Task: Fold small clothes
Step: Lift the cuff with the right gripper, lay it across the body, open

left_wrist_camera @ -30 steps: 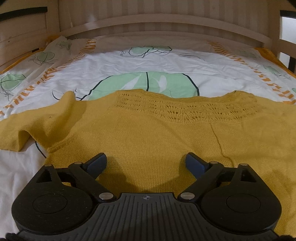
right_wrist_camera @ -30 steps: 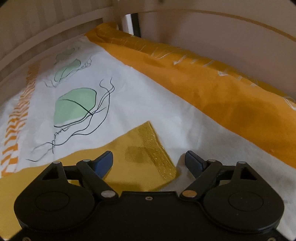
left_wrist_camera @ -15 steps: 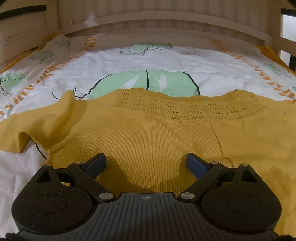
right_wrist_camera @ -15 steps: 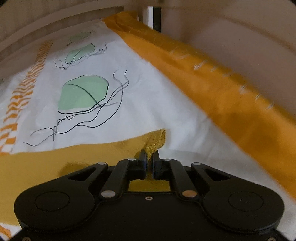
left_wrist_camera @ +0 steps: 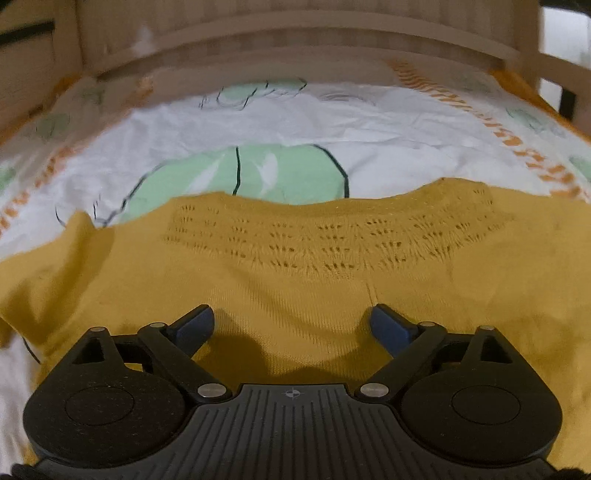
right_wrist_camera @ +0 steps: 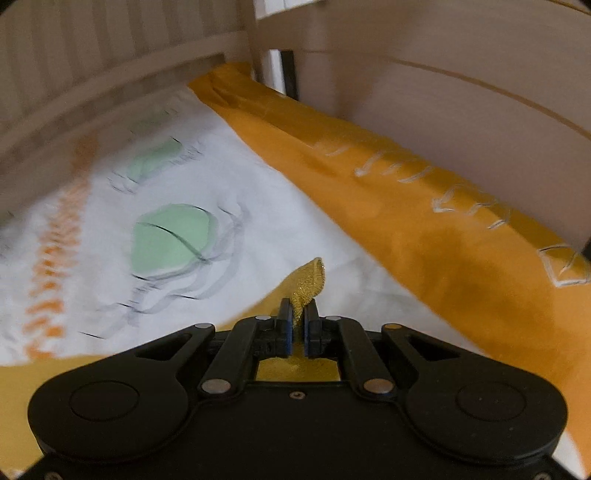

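Bed frame: pale wooden rails run across the far end in my left view and along the far and right sides in my right view.
Bedsheet: white, printed with green leaf shapes outlined in black and orange dashed bands; it covers the whole working surface. Both views are motion-blurred toward the edges.
Orange border: a wide orange strip of bedding with white stitched marks, lying along the right-hand rail in my right view.
Knit sweater: mustard yellow, spread flat on the bedsheet with its openwork yoke and neckline pointing away from me. One short sleeve reaches out to the left. The body fills the near half of my left view.
Sweater corner: a ribbed edge of the same garment, lifted off the sheet and standing up in a curled tip above my right tongs.
Left gripper: fingers spread wide apart, blue pads bare, hovering low over the sweater body; whether the tips touch the knit I cannot tell.
Right gripper: fingers drawn together and clamped on the sweater corner, yellow fabric pinched between the pads.
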{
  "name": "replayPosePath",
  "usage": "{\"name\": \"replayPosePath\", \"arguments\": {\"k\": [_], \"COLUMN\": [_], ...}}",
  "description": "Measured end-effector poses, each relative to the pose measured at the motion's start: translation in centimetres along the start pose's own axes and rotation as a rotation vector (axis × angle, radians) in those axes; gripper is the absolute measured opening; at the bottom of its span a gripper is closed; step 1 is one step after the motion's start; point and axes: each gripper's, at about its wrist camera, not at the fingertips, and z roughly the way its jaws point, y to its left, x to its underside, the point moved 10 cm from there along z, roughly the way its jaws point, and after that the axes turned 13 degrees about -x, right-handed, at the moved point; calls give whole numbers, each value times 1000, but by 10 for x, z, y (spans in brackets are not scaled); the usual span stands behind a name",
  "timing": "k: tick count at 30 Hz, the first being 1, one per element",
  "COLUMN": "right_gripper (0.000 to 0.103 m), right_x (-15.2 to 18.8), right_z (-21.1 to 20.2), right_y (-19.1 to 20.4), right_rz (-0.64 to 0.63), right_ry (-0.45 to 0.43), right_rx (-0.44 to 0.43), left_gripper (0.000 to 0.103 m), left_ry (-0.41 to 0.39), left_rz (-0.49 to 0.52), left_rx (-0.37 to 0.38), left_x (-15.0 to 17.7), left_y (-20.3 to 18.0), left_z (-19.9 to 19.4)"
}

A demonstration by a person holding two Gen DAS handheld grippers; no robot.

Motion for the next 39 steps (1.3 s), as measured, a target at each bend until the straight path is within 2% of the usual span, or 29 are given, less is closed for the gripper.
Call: {"name": "replayPosePath", "arguments": {"k": [3,7,14,18,24,29,32,37,39], "right_gripper": [11,11,11,11,11,11,11,14,23], "right_x": [-7,-18,-16,3,57,113,147,191,206], "right_z": [-16,-41,-63,-65,-53,-30,-17,-1,5], "right_y": [30,89,232,322,436,506,538,558,564], "right_rz": [21,42,-11,-27,-39,-48,-71,-81,-112], "right_ry": [-19,-43,-13,31,127,221,257,295,313], "right_rx": [-83,-225,-480,-639,-835,-922,-942,-938,-929], "left_gripper": [92,89,89,89,89,89,89,89,89], "left_ry": [36,85,121,139,147,153,156,166,172], "left_rz": [-14,-51,-74,-82,-133,-170,-184,-200,-201], "left_rx": [41,70,110,116,109,108,110,120,125], "left_x": [-2,-1,12,25,37,43,45,46,47], "left_y": [7,28,80,112,157,182,190,192,191], "left_z": [-1,-10,-34,-41,-48,-50,-49,-43,-41]}}
